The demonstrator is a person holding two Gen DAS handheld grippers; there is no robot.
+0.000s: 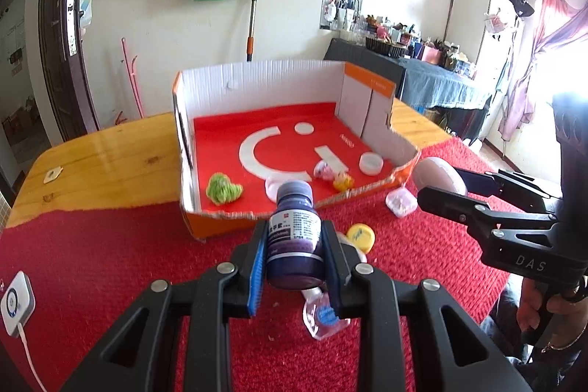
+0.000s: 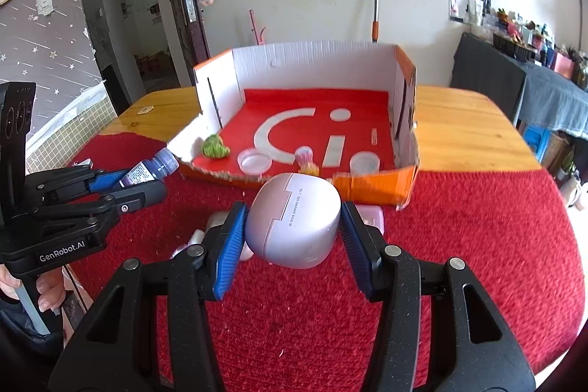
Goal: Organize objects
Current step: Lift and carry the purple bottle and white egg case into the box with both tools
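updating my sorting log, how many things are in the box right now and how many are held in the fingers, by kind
In the box:
green fuzzy toy: 1
clear round lids: 2
small pink and yellow toys: 2, though they overlap, so the count is unsure
Held:
purple bottle, left gripper: 1
lilac case, right gripper: 1
Total: 7

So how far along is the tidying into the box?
Partway. The box already holds a green toy, a duck and a white lid. The left gripper holds a purple bottle, the right gripper a lilac case. A yellow cap and clear bottle remain outside on the mat.
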